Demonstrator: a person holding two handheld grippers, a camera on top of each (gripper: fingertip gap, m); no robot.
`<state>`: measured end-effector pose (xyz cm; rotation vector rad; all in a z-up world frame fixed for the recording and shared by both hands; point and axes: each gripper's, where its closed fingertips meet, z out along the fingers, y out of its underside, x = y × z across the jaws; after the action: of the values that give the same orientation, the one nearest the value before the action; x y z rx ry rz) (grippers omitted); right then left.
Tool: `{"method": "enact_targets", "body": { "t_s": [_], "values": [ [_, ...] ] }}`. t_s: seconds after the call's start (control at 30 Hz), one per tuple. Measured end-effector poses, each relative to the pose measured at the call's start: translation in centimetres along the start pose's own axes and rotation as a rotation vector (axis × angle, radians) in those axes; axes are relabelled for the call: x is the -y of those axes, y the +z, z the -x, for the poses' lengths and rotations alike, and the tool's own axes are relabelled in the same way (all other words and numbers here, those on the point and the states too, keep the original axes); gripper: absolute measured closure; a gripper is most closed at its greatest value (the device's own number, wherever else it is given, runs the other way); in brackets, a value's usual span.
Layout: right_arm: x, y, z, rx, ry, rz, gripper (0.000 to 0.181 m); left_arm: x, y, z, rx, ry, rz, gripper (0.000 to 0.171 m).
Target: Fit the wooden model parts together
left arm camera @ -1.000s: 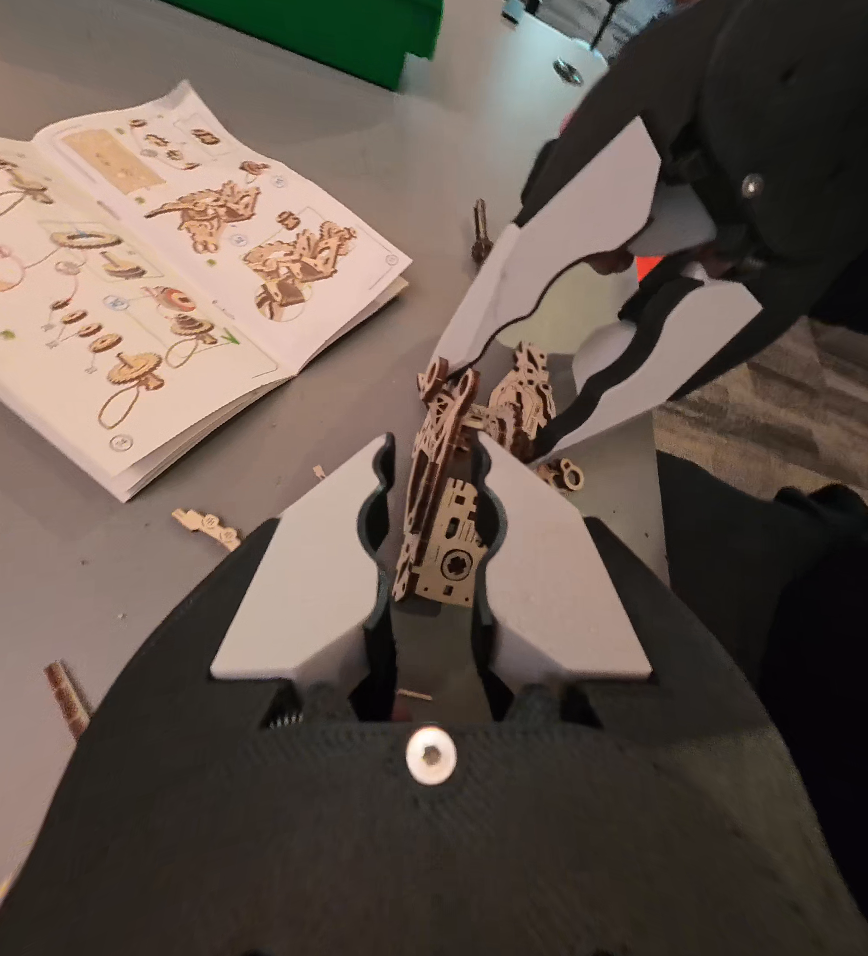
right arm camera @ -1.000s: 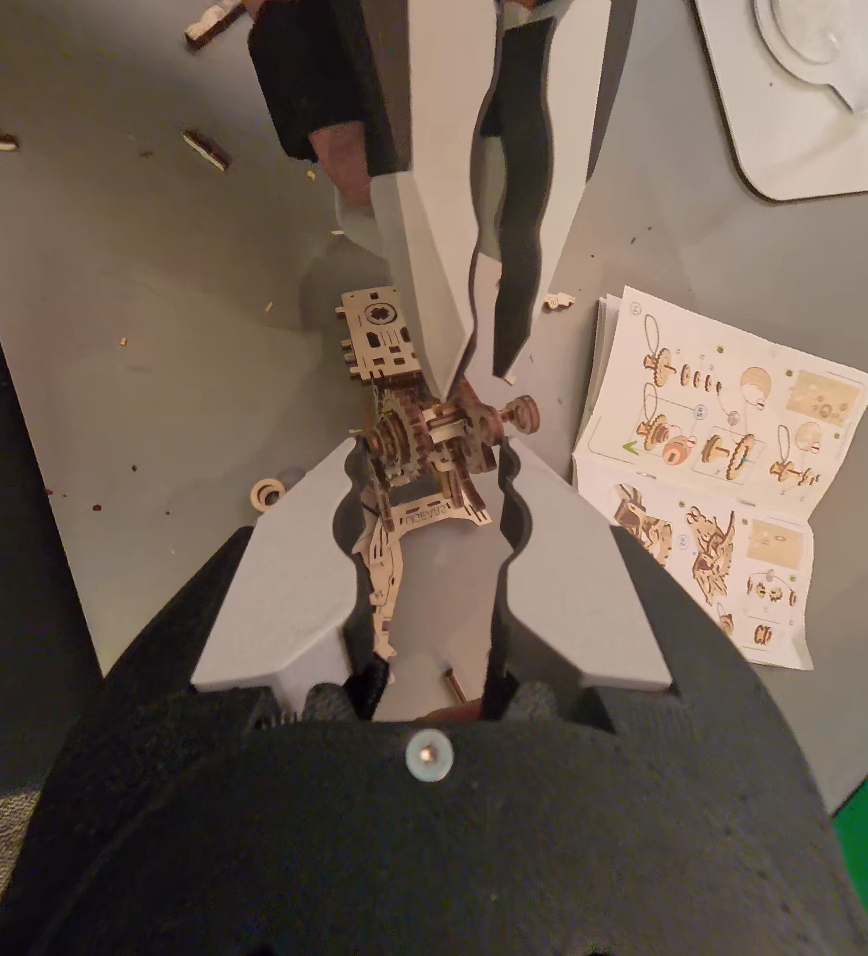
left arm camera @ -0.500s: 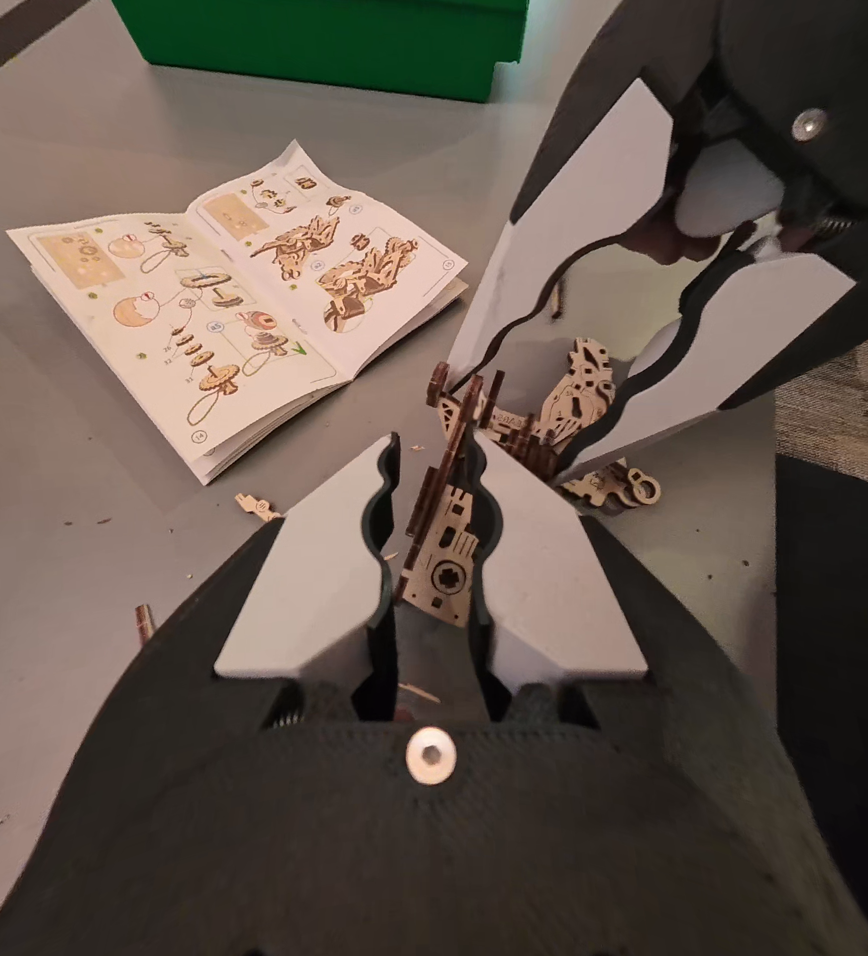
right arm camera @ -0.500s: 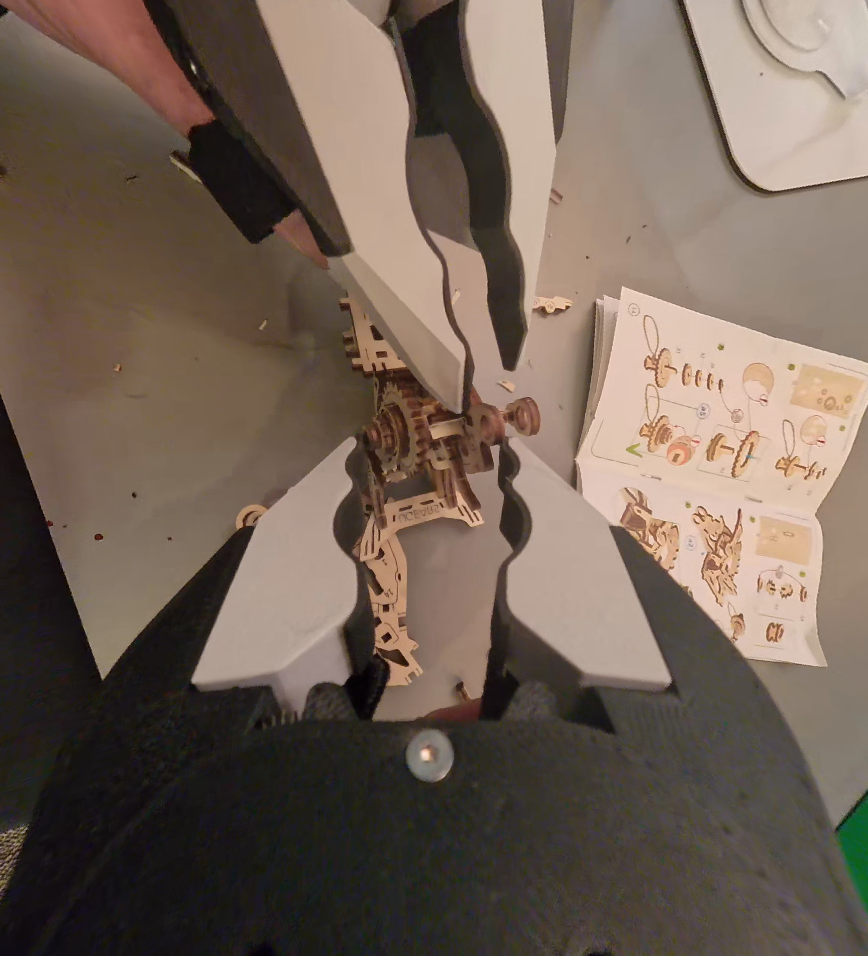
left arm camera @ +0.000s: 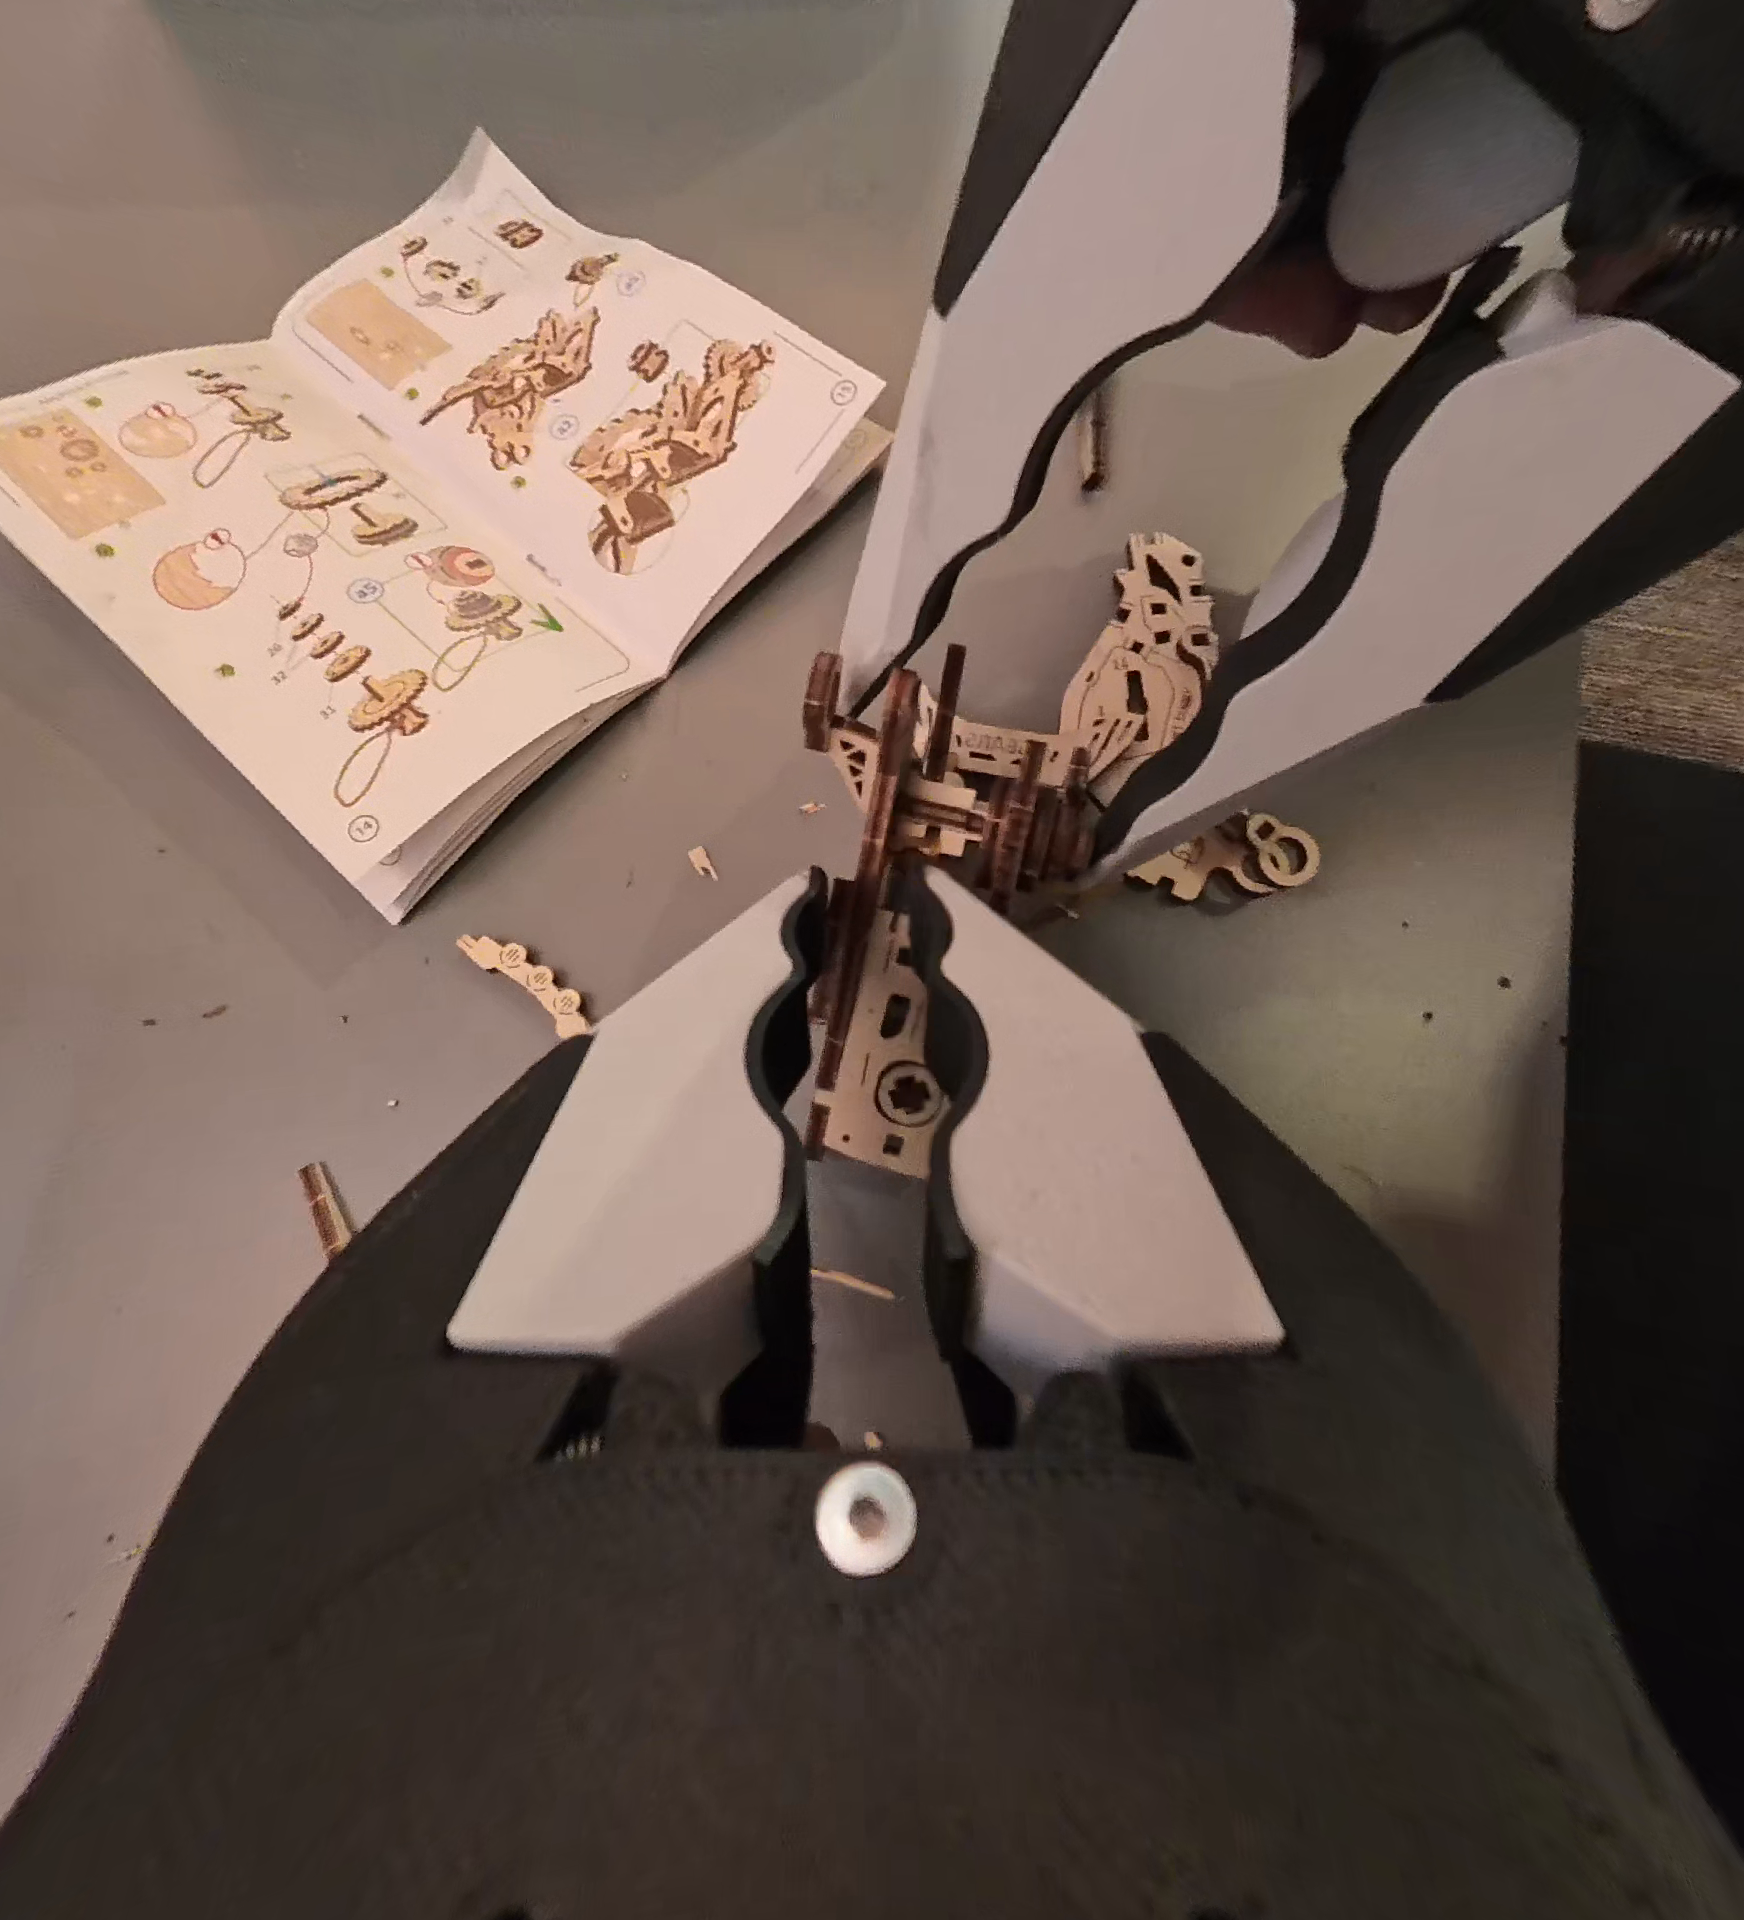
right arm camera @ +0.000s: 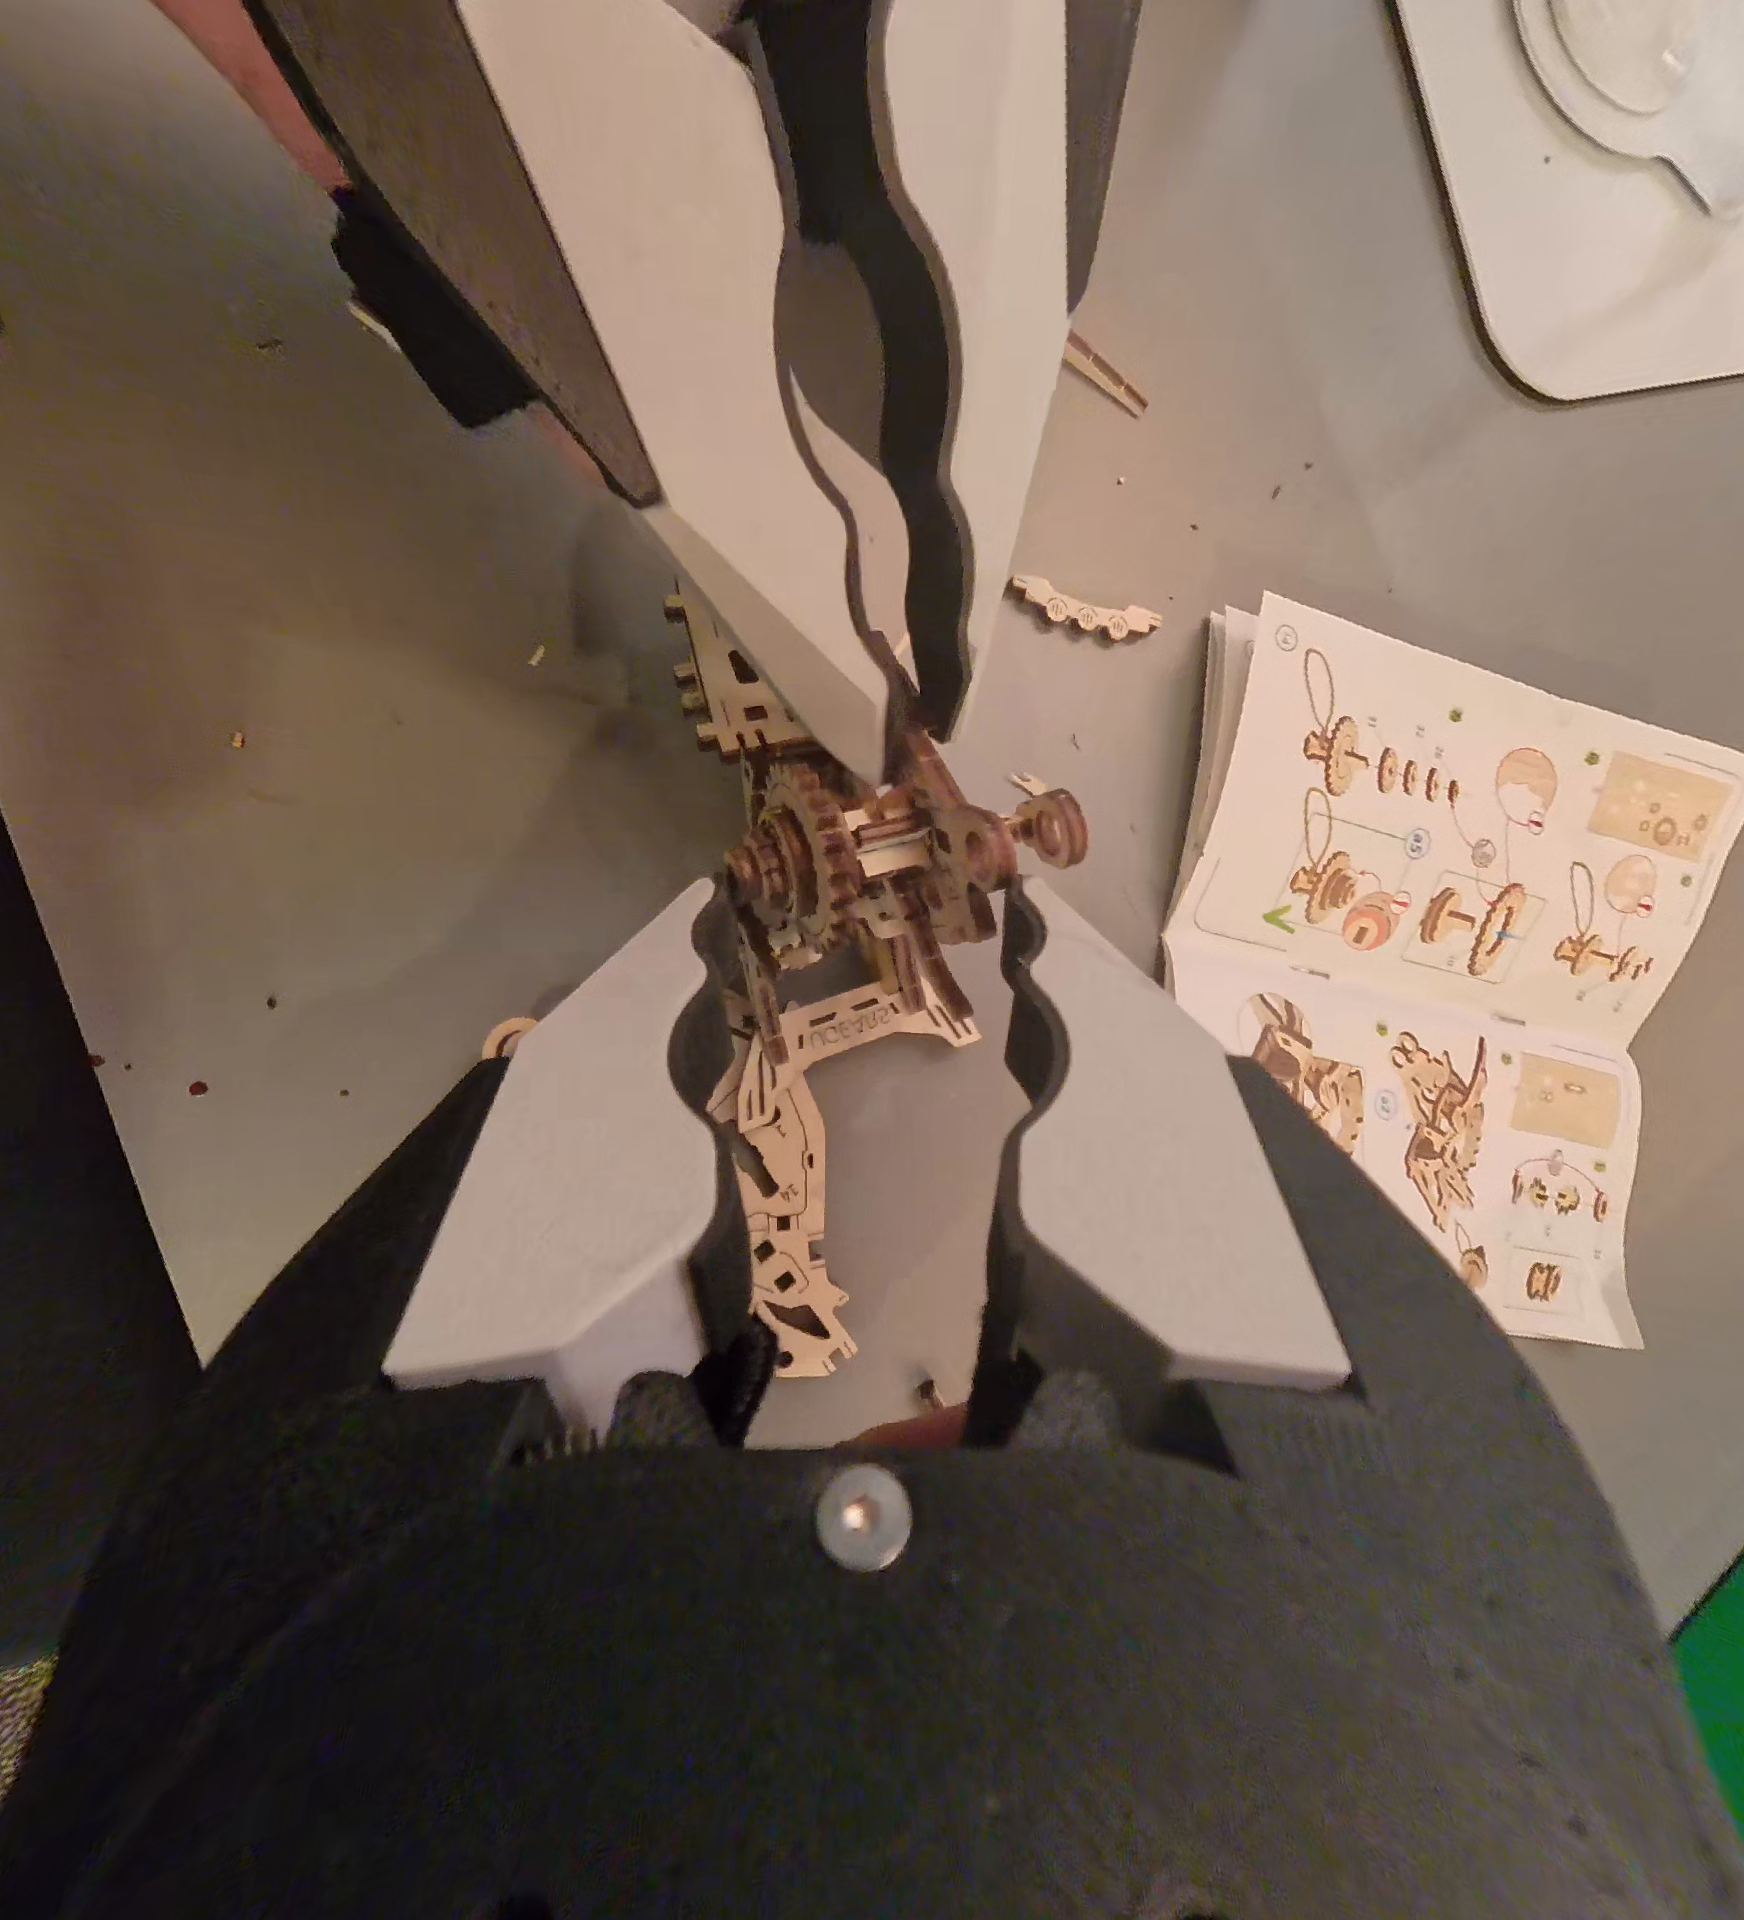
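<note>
**Both grippers on one wooden model, gear axle crosswise**

Left gripper point(left arm camera: 863, 904) jaws clenched on the flat plate end of the wooden model point(right arm camera: 847, 883), held above the surface point(left arm camera: 120, 1039), near the booklet point(left arm camera: 411, 499). Right gripper point(right arm camera: 857, 914) jaws straddle the gear cluster; whether they're actually gripping it, cannot tell. Axle runs across the right jaws. Left tips are nearer the axle's knob end; likely it does the pressing.

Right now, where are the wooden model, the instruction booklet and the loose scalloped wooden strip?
wooden model point(right arm camera: 878, 862): right wrist view, on its brown gear cluster.
instruction booklet point(left arm camera: 348, 540): left wrist view, on the open left page.
scalloped wooden strip point(left arm camera: 525, 971): left wrist view, mid-strip, lying on the table.
</note>
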<state>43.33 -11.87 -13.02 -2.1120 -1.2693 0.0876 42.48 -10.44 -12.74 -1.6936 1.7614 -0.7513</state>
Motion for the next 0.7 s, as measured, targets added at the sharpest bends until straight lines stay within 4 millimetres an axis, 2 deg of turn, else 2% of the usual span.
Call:
{"method": "enact_targets", "body": {
  "t_s": [0.13, 0.23, 0.3, 0.53, 0.7],
  "values": [
    [0.0, 0.0, 0.0, 0.000, 0.001, 0.003, 0.132, 0.8, -0.5, 0.0, 0.000, 0.032, -0.048, 0.161],
    [0.0, 0.0, 0.0, 0.002, 0.001, 0.004, 0.132, 2.2, -1.0, 0.3, 0.052, 0.079, -0.109, 0.161],
    [0.0, 0.0, -0.1, -0.002, 0.001, 0.007, 0.132, 1.8, -0.3, 0.4, 0.061, 0.087, -0.069, 0.161],
    [-0.2, 0.0, -0.4, -0.004, 0.013, 0.010, 0.133, 1.6, -0.3, 0.2, 0.089, 0.153, -0.062, 0.171],
    [-0.1, 0.0, -0.4, -0.007, 0.018, 0.004, 0.133, 1.6, -0.2, 0.1, 0.093, 0.168, -0.074, 0.168]
  ]
}}
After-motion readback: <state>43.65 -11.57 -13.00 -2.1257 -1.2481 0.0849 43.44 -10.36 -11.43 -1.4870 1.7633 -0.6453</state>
